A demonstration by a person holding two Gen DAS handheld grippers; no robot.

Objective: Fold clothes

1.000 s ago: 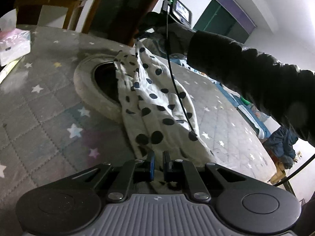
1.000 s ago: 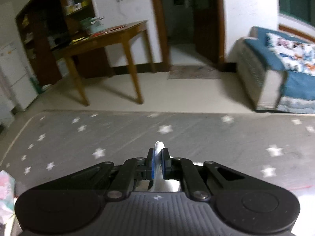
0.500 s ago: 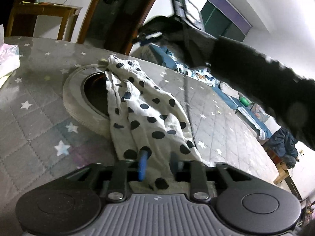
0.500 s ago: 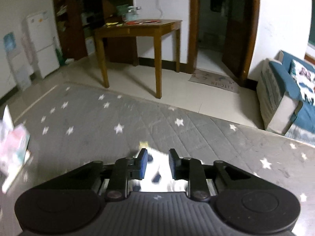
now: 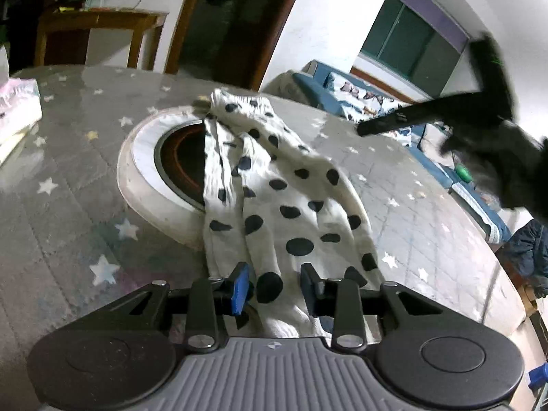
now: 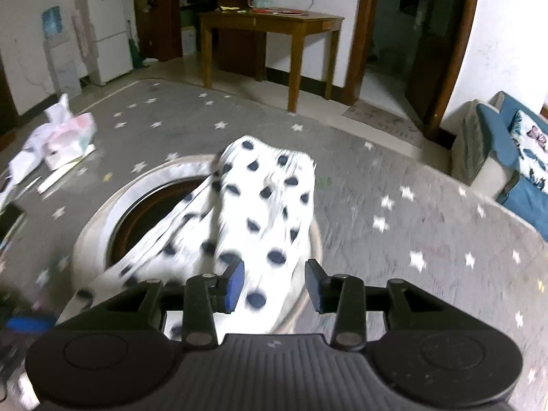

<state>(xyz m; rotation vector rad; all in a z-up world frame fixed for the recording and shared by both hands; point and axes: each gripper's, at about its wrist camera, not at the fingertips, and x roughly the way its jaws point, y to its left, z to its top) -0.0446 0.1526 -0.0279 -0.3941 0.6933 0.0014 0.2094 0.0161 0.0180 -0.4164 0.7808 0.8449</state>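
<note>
A white garment with black polka dots (image 5: 274, 191) lies folded lengthwise on the grey star-patterned table cover, partly draped over a round ring-shaped insert (image 5: 144, 157). My left gripper (image 5: 275, 286) is open, its fingers standing either side of the garment's near end, not gripping it. In the right wrist view the same garment (image 6: 263, 205) lies over the ring (image 6: 102, 212). My right gripper (image 6: 275, 282) is open just above the garment's near end. The right gripper also shows as a dark blurred shape in the left wrist view (image 5: 428, 116).
A pink tissue pack (image 6: 65, 137) and papers lie at the table's left. A wooden table (image 6: 270, 24) and doorway stand behind. A blue sofa (image 6: 513, 157) is at the right. A white fridge (image 6: 106, 27) stands at the far left.
Both grippers have opened and let go of the garment, which now lies on the table and ring. The right gripper has pulled back and up, away from the cloth.
</note>
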